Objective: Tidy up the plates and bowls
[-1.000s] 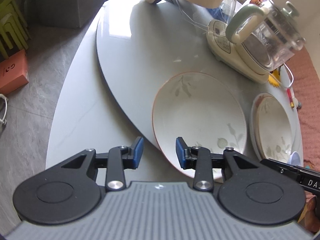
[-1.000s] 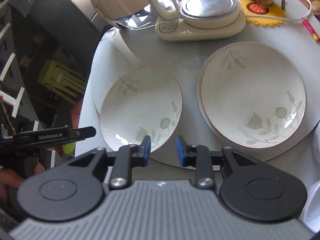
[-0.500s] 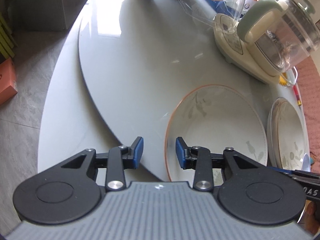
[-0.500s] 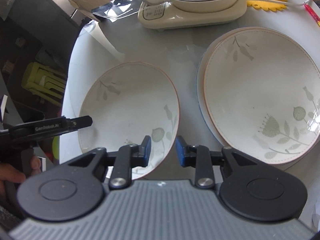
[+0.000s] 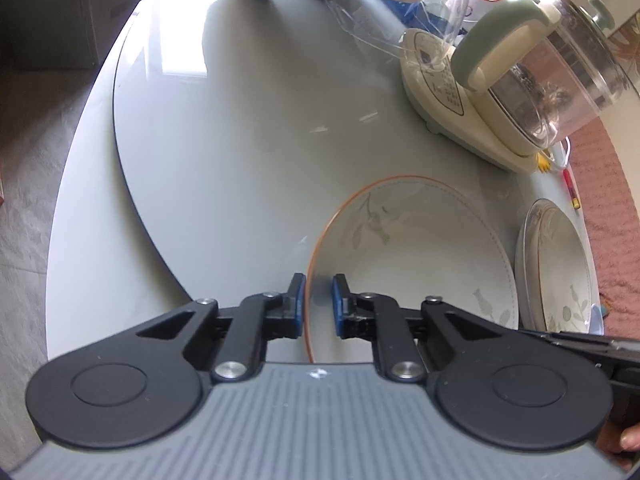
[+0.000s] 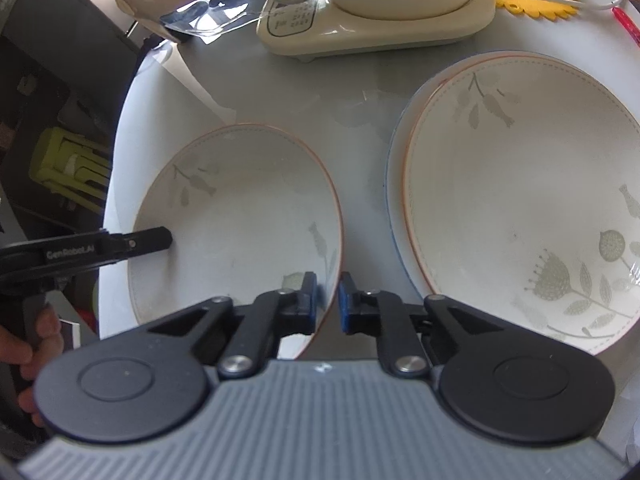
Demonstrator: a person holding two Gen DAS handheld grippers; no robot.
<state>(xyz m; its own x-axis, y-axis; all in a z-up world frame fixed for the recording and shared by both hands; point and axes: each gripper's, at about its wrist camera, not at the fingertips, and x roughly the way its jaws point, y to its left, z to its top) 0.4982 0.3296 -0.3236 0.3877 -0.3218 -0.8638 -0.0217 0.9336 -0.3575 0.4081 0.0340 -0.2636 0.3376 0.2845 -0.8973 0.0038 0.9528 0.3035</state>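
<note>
Both just closing onto one bowl (image 6: 240, 216) near on the grey turntable (image 5: 240, 120): left gripper (image 5: 319, 304) pinching its left rim; right gripper (image 6: 327, 302) pinching its right rim; stacked plates (image 6: 520, 200) just right; kettle (image 5: 520, 72) beyond.

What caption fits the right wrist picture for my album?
Right gripper clamps the smaller bowl's rim beside stacked floral plates.

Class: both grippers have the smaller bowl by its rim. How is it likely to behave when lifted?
The bowl looks like glazed ceramic, so probably stiff, fairly heavy and breakable. Its glossy rim may slip between the jaws. Held at opposite edges by the left gripper and right gripper, it should stay level if both rise together.
</note>
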